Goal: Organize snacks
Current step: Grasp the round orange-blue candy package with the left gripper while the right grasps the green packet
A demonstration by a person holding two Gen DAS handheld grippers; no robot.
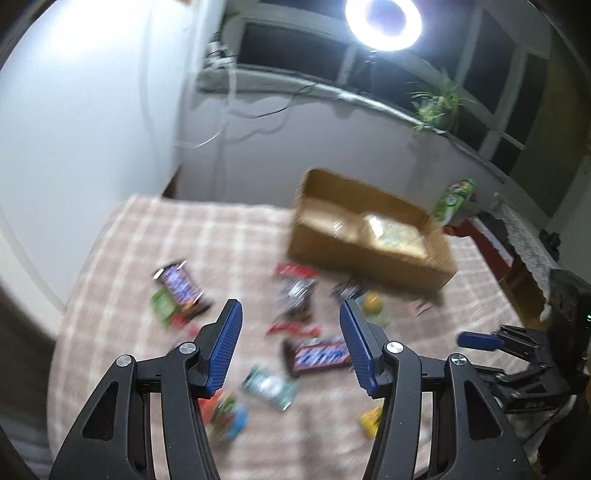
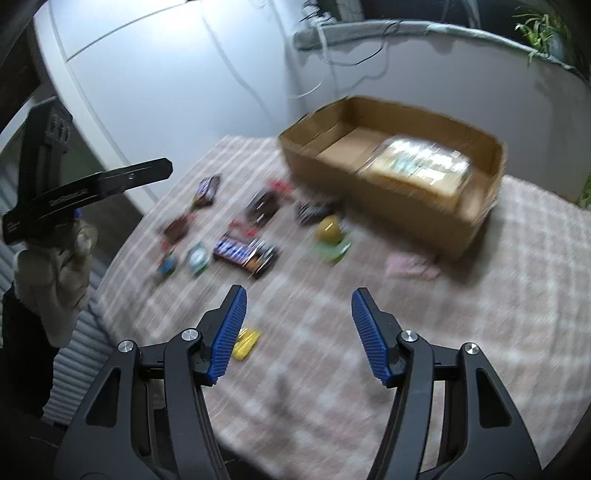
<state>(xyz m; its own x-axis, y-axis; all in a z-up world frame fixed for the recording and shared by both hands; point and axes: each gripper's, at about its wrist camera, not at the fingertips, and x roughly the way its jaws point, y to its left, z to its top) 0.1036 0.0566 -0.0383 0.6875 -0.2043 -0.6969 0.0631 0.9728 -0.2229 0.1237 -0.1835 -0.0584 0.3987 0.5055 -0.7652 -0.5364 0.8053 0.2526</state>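
Several wrapped snacks lie scattered on a pink checked cloth (image 1: 155, 236), both views blurred by motion. A brown Snickers bar (image 1: 317, 356) lies just below my left gripper (image 1: 291, 310), which hangs open and empty above the pile. Another purple-brown bar (image 1: 179, 284) lies further left. An open cardboard box (image 2: 399, 173) at the back holds a clear pack of snacks (image 2: 421, 162). My right gripper (image 2: 299, 299) hovers open and empty over bare cloth, nearer than the Snickers bar (image 2: 243, 254). A small yellow sweet (image 2: 245, 343) lies by its left finger.
A yellow round snack on a green wrapper (image 2: 330, 234) and a pink packet (image 2: 410, 267) lie near the box. A green can (image 1: 454, 197) stands behind the box. A white wall, a sill with cables, a plant (image 1: 437, 105) and a ring lamp (image 1: 382, 20) lie beyond.
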